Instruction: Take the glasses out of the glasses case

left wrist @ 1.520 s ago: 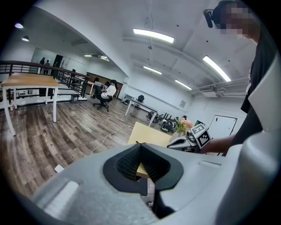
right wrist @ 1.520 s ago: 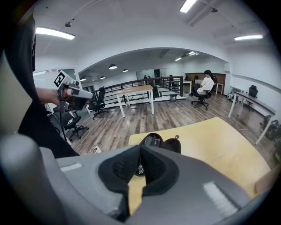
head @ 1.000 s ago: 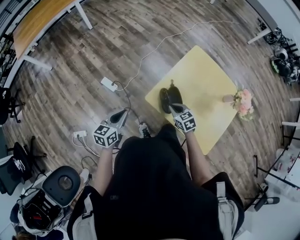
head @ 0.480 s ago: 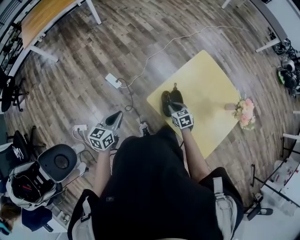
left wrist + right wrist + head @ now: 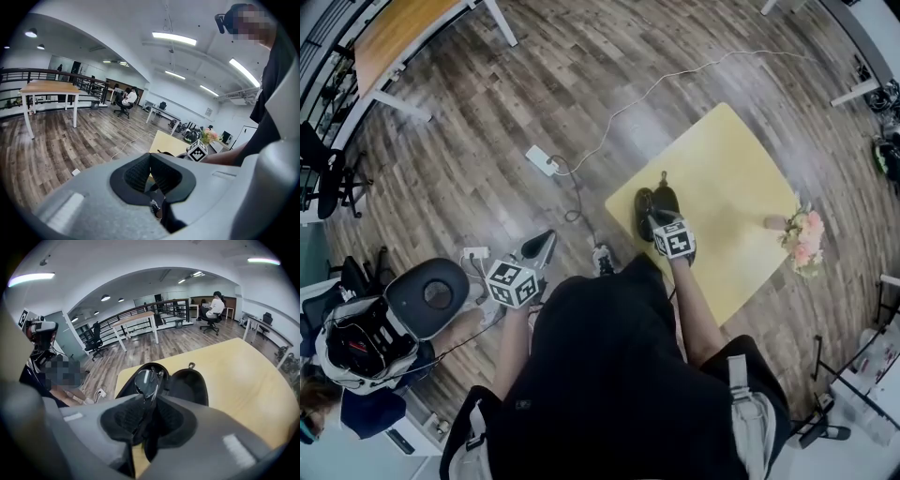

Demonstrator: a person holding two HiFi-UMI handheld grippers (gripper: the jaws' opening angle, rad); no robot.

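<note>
A black glasses case (image 5: 190,380) lies open on the yellow table (image 5: 234,376), both halves showing. My right gripper (image 5: 143,416) is shut on the glasses (image 5: 147,380), which stick up out of the jaws in front of the case's left half, one clear lens showing. In the head view the right gripper (image 5: 661,220) sits at the near side of the case (image 5: 654,202), by the table's near corner. My left gripper (image 5: 541,244) hangs over the floor left of the table, shut with nothing in it; its pads (image 5: 140,176) meet.
A pink flower bunch (image 5: 804,241) sits at the yellow table's right edge. A white power strip (image 5: 542,160) and cables lie on the wooden floor. An office chair (image 5: 431,295) stands at the lower left, a wooden desk (image 5: 394,37) at the far left.
The head view has drifted, so the table and case sit slightly lower and to the right. The right gripper stays at the case; the left gripper stays over the floor.
</note>
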